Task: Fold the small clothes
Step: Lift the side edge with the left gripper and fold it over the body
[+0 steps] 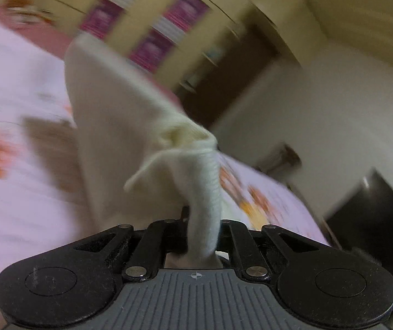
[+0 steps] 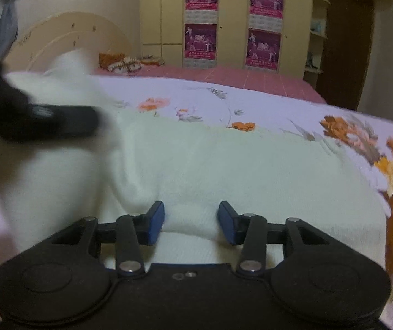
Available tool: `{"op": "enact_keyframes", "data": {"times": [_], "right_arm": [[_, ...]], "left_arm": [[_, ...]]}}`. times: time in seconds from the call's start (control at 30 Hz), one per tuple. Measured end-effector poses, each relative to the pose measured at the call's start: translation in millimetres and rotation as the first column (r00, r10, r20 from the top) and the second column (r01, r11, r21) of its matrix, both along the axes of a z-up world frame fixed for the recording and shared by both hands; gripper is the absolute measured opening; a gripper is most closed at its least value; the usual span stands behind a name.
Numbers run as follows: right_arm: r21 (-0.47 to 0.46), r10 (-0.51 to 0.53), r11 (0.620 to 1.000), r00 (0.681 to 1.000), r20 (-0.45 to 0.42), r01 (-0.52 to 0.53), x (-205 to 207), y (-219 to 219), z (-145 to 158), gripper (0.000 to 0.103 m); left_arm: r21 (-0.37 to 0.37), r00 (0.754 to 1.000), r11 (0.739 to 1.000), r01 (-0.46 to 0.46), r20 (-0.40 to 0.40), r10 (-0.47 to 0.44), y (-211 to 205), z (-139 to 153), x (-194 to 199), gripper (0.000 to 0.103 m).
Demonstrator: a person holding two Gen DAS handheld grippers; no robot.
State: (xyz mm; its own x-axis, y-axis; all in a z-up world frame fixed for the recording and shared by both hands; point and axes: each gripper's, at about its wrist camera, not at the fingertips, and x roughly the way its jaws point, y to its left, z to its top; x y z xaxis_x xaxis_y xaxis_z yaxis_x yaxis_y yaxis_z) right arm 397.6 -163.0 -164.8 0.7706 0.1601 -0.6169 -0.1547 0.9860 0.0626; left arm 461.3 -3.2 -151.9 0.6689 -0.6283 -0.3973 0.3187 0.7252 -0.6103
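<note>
**Inspector:** Where is the garment?

**Onlooker:** The cream knit garment (image 2: 224, 165) lies on the flowered bedspread (image 2: 279, 110), its bulk spread left to right across the near part of the bed. One end is off the bed: the left gripper (image 1: 203, 228) is clamped tight on a bunched ribbed edge of it, and the cloth hangs in a taut sheet from that pinch down toward the bedspread.

**Inspector:** And the right gripper?

**Onlooker:** The right gripper (image 2: 191, 221) stands at the near edge of the garment, its jaws partly apart. A low ridge of cloth sits between the blue pads (image 2: 155, 220). I cannot tell whether they press on it; a gap shows beside each pad, so I judge them not yet gripping.

**Inspector:** Which relation governs the next move?

**Onlooker:** The lifted end is on the left and farther off; the flat part runs rightward, directly ahead of the right gripper. The left gripper also appears as a blurred dark shape at the far left of the right wrist view, above the cloth. In my judgement the fold runs across the long axis, the left end carried over the flat part while the right end stays pinned.

**Inspector:** Risk?

**Onlooker:** If the right jaws are not closed, the whole garment may drag left.
</note>
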Motion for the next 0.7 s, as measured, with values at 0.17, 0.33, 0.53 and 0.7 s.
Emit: {"op": "enact_keyframes", "data": {"times": [0.17,0.33,0.53,0.7], "right_arm": [[0.061,-0.073,0.995,0.997,-0.024,0.074,-28.6,-45.9,7.8,0.027],[0.067,-0.091,0.993,0.993,-0.080,0.096,-67.4,-88.0,7.0,0.027],[0.244,-0.142,0.954,0.979,-0.147,0.175,-94.4,-133.7,18.5,0.036],[0.469,-0.176,0.850,0.968,-0.179,0.241,-100.6,-167.1,23.7,0.052]], "left_arm": [[0.047,0.973,0.972,0.230,-0.043,-0.228,-59.7,-3.0,2.8,0.008],[0.072,0.969,0.970,0.233,-0.101,-0.226,-76.9,-13.3,-7.9,0.008],[0.044,0.980,0.983,0.180,-0.097,-0.175,-58.6,2.4,-35.7,0.101],[0.073,0.991,0.989,0.131,-0.017,-0.130,-37.0,18.9,-39.1,0.101]]}}
